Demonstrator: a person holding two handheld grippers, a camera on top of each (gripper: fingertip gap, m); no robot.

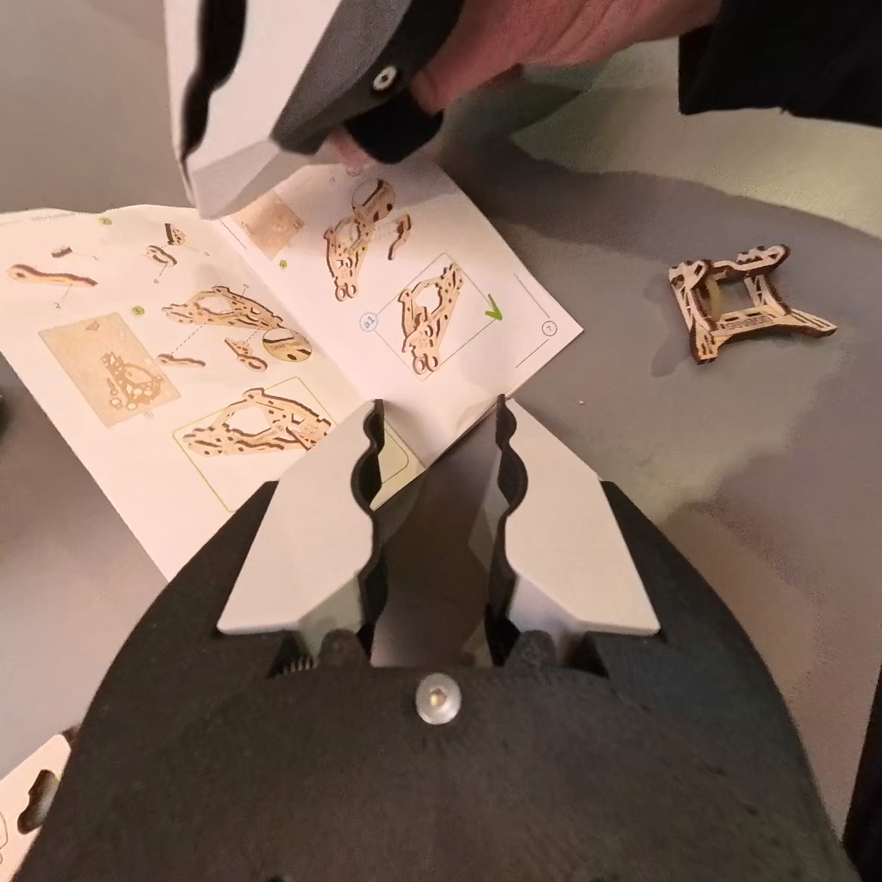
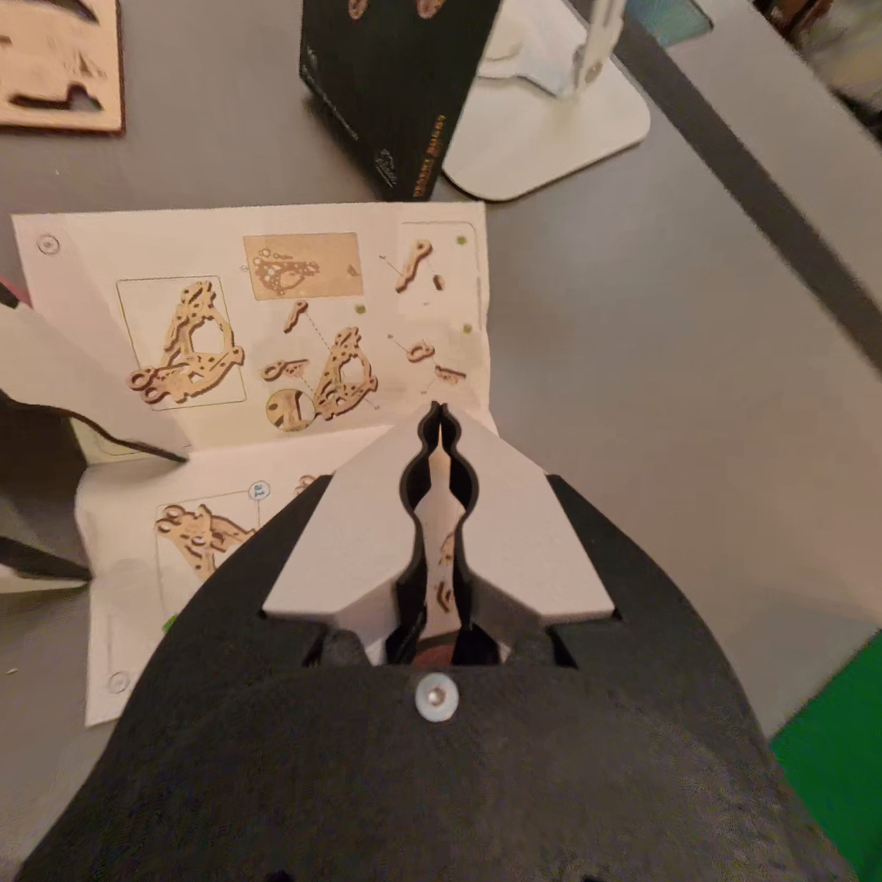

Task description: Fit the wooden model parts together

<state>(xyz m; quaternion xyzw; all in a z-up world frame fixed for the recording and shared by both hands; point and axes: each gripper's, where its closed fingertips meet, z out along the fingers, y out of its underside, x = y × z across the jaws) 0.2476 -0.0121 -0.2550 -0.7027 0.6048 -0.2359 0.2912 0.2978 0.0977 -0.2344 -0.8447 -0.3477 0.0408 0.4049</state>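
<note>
A small assembled wooden model part (image 1: pixel 749 305) lies on the grey table (image 1: pixel 668 477), to the right of an open instruction booklet (image 1: pixel 296 305). My left gripper (image 1: pixel 439 405) is open and empty, with its fingertips over the booklet's near corner. My right gripper (image 2: pixel 439 405) is shut, with its tips down at the booklet (image 2: pixel 267 334) near the end of its fold. No wooden part shows between its pads, and I cannot tell whether they pinch the paper. The right gripper also shows in the left wrist view (image 1: pixel 205 210), held by a hand (image 1: pixel 549 43).
A wooden sheet with cut-outs (image 2: pixel 57 62) lies at the far left and also shows in the left wrist view (image 1: pixel 28 782). A black box (image 2: pixel 391 86) and a white stand (image 2: pixel 549 133) are behind the booklet. A green surface (image 2: pixel 830 763) lies past the table's right edge.
</note>
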